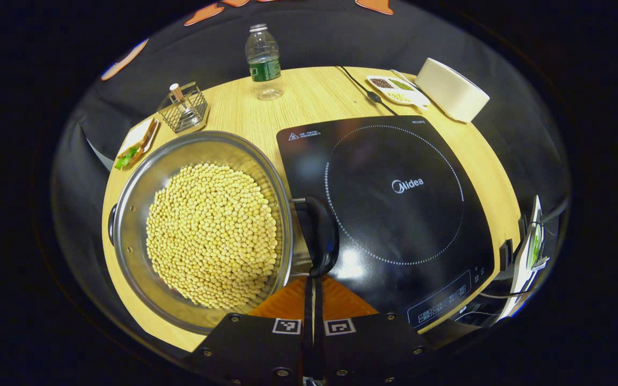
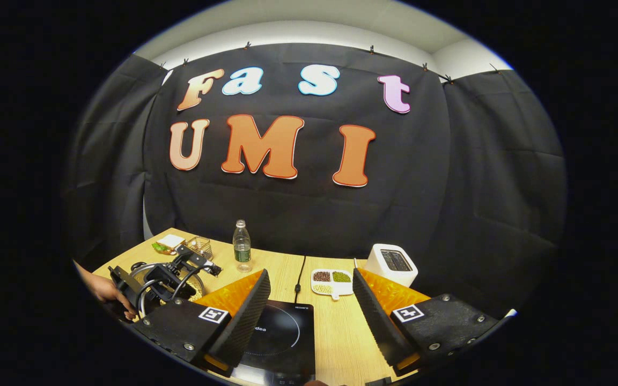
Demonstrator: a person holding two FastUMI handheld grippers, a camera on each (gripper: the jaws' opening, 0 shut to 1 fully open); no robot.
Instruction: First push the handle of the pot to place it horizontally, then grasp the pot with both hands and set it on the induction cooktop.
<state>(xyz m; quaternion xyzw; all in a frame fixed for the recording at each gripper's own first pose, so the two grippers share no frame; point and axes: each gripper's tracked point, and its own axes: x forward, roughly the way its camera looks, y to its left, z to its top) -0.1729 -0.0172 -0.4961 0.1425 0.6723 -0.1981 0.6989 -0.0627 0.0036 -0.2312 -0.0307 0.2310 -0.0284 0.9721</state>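
In the left gripper view, the left tongs (image 1: 313, 300) are pressed together with no gap between the fingers, grasping nothing; their tips sit at the lower end of the pot handle (image 1: 319, 236), touching or just short of it, I cannot tell which. That dark handle hangs at the pot's right rim, running toward the tongs and lying over the edge of the induction cooktop (image 1: 389, 214). The steel pot (image 1: 201, 225) stands on the tabletop (image 1: 309, 96) just left of the tongs, beside the cooktop, heaped with soybeans (image 1: 212, 236). So loaded, it probably lifts heavy, and the polished wall looks slippery; the rigid handles are the sensible holds, this one and the small one (image 1: 111, 224) on the far-left rim. A tilt would likely spill beans.

In the right gripper view, the right tongs (image 2: 309, 316) are spread wide and empty, above the cooktop's near edge.

Beyond the pot stand a wire basket (image 1: 183, 107) and a plate of food (image 1: 137, 143); farther off, a water bottle (image 1: 263, 63), a divided dish of grains (image 1: 397, 88), a toaster (image 1: 451, 88) and a cord (image 1: 365, 91). The cooktop surface itself carries nothing.
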